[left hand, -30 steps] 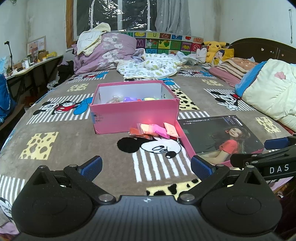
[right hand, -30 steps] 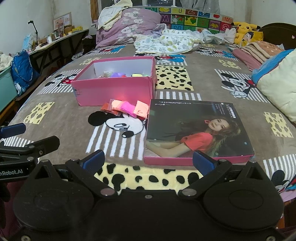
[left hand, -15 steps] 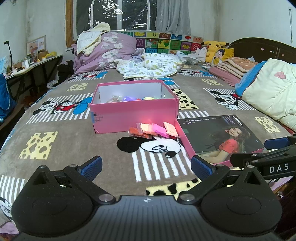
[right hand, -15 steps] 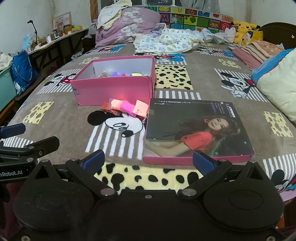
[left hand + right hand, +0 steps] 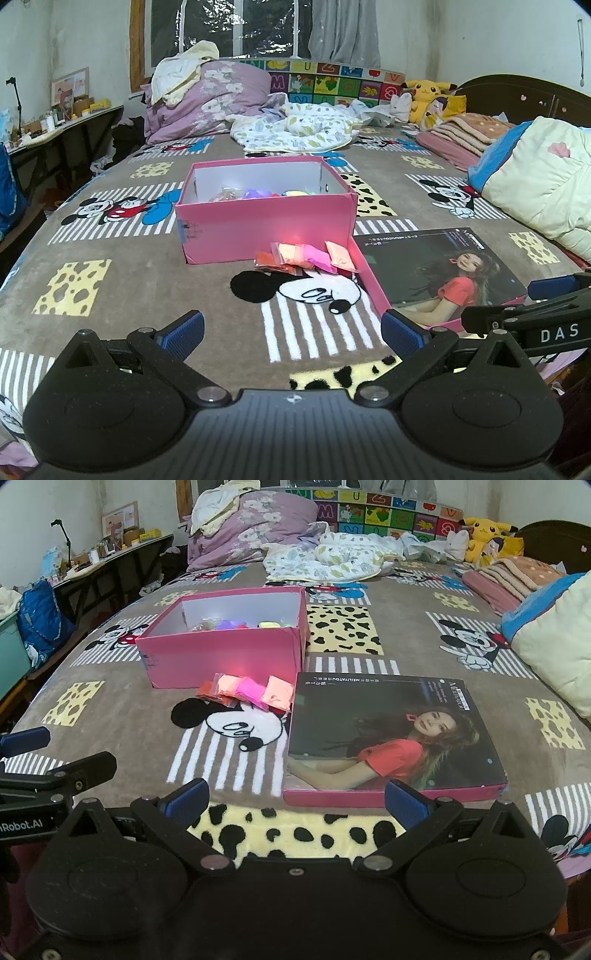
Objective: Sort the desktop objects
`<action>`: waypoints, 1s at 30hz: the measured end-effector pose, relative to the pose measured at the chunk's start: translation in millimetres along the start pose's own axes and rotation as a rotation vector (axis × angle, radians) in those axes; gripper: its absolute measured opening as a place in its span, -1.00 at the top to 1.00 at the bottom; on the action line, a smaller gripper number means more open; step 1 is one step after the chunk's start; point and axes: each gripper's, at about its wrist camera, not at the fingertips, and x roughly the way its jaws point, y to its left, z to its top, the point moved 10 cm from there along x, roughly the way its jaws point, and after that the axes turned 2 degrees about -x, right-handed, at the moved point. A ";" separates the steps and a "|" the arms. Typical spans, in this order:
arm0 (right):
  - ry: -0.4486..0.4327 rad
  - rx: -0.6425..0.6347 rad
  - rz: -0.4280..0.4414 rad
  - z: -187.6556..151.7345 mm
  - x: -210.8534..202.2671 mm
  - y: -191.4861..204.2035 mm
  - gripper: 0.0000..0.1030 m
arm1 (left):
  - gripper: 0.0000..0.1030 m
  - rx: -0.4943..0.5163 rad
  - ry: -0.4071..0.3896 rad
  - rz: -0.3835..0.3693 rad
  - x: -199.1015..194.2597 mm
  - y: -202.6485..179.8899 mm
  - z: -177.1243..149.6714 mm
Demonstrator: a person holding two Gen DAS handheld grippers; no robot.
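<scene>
I see small clear packets (image 5: 246, 691) of orange, peach and magenta clay at twelve o'clock, touching the pink box (image 5: 225, 653); my left gripper (image 5: 291, 328) and right gripper (image 5: 295, 799) stand spread, empty.

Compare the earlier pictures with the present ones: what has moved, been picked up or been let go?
Nothing visibly changed. The left tool and right tool hover open and empty; the open pink cardboard box, the small coloured plastic packets in front of it and the flat pink lid with a woman's photo lie where they were.
</scene>
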 end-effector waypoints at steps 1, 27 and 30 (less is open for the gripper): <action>0.006 0.003 0.008 0.1 1.0 -0.2 -0.99 | -0.99 -0.003 0.003 -0.003 2.0 0.6 0.2; 0.064 -0.336 0.170 56.7 59.7 21.1 -0.99 | -0.99 -0.046 -0.029 -0.125 89.8 36.4 20.3; 0.080 -0.389 0.227 64.8 72.1 23.8 -0.99 | -0.99 -0.068 0.001 -0.154 104.4 41.4 18.5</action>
